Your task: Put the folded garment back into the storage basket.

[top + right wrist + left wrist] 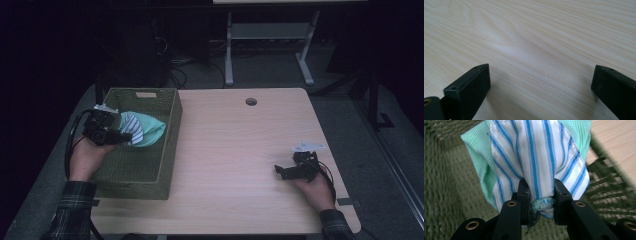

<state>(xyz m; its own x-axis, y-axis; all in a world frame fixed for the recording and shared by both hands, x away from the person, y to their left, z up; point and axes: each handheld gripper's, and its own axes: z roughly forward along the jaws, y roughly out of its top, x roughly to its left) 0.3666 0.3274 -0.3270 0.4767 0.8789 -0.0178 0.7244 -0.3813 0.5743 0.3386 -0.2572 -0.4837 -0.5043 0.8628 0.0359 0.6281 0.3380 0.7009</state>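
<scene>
Now the left hand-held gripper [537, 195] pinches a bunched striped and green cloth [536, 157] over the woven basket [165, 165], apparently about to drop it in; next, lower and release. Meanwhile the right hand-held gripper [540, 85] rests wide open and empty on the counter [235, 150].

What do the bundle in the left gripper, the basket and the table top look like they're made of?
Cloth bundle: soft woven fabric, probably cotton; stitched hems, blue stripes on white, a mint waffle-textured layer.
Basket: olive woven fibre or wicker-like material, matte; the open weave shows in its wall.
Table: pale wood or wood-look laminate, smooth with a slight sheen; which of these I cannot tell.
</scene>
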